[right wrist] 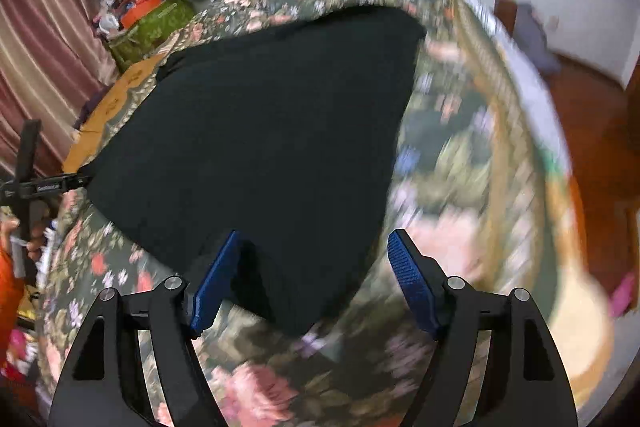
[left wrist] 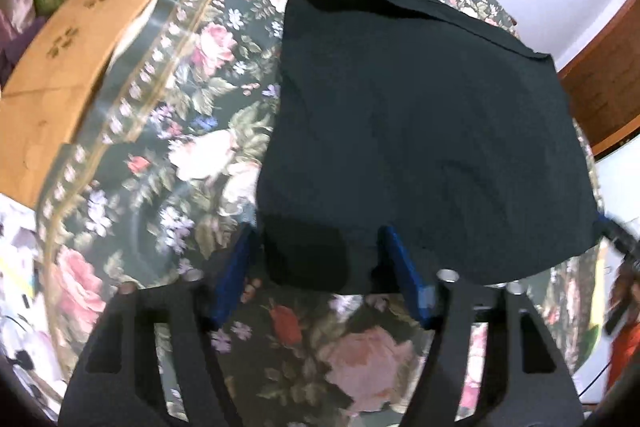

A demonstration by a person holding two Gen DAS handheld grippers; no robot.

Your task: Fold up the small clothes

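While the black cloth is lying flat on the floral bedspread, both grippers are pointing down at its near edge. The left gripper is standing open, its 2 blue pads straddling the cloth's near left corner; whether either pad is touching the fabric is unclear. The right gripper is also standing open, its jaws wider, with the cloth's near right corner lying between the pads and clear of the right one. A cardboard box is sitting at the bedspread's far left edge. Much of the right wrist view is smeared by blur.
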